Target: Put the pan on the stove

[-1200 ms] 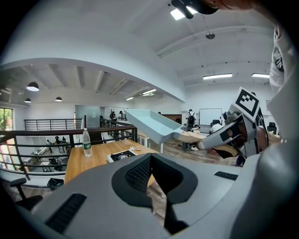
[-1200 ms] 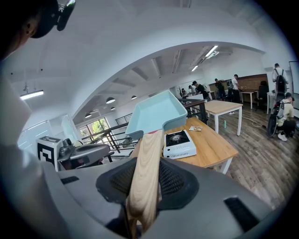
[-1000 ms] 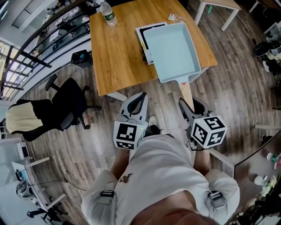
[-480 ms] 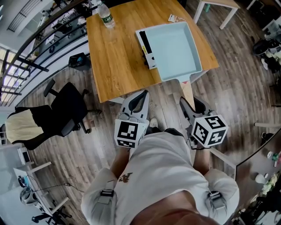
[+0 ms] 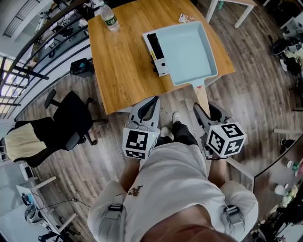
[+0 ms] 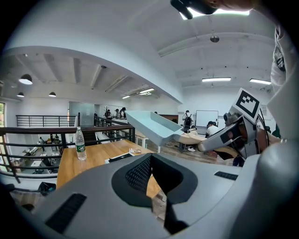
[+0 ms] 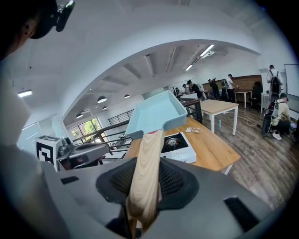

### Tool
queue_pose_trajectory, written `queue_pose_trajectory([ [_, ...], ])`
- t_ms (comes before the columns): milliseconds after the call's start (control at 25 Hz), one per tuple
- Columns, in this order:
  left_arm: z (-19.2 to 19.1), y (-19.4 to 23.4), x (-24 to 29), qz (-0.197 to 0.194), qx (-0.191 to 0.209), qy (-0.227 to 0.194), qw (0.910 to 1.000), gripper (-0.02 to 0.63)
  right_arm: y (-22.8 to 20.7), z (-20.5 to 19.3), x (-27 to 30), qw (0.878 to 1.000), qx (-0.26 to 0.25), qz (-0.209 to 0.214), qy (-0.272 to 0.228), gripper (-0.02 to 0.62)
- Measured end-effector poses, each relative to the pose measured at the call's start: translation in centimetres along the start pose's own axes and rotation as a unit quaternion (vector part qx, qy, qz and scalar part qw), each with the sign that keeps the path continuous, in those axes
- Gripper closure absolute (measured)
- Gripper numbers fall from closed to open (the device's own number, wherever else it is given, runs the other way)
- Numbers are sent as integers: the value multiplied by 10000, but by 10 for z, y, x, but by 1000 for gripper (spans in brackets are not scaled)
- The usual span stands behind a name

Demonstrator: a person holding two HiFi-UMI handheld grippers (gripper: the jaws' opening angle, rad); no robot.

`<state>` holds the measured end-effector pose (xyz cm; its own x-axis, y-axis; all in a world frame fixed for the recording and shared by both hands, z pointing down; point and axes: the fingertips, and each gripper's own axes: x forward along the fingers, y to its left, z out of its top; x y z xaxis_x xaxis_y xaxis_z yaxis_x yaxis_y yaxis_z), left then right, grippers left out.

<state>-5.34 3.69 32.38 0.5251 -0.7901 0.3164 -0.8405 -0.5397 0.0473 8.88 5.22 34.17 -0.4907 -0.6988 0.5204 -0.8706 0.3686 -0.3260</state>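
Observation:
The light blue square pan (image 5: 187,52) hangs above the table, covering most of the white and black stove (image 5: 155,54). My right gripper (image 5: 202,112) is shut on the pan's wooden handle (image 5: 201,97). The right gripper view shows the handle (image 7: 147,168) running up from between the jaws to the pan (image 7: 156,112), with the stove (image 7: 177,144) beyond it. My left gripper (image 5: 152,103) is held off the table's near edge, shut and holding nothing. In the left gripper view the pan (image 6: 152,125) is raised at the right, held by the right gripper (image 6: 233,135).
A wooden table (image 5: 123,66) carries a water bottle (image 5: 108,16) at its far left and a small packet (image 5: 184,19) behind the pan. A black office chair (image 5: 71,118) stands on the floor to the left. A white table (image 5: 236,7) is at the far right.
The table and stove have slid left and up in the head view as I step forward. More of the stove's left side shows beside the pan. Both grippers keep their hold and spacing.

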Motion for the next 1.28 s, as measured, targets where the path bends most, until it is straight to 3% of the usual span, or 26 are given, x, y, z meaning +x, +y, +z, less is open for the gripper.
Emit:
queue_pose_trajectory([
  [880,20,29,93,664,-112,226,9975,588,-66,59,83,9969,-240,699,264,460],
  [1280,29,36,110,998,-174,265,9945,588,-81,76,100,9940,-353,972,367,459],
])
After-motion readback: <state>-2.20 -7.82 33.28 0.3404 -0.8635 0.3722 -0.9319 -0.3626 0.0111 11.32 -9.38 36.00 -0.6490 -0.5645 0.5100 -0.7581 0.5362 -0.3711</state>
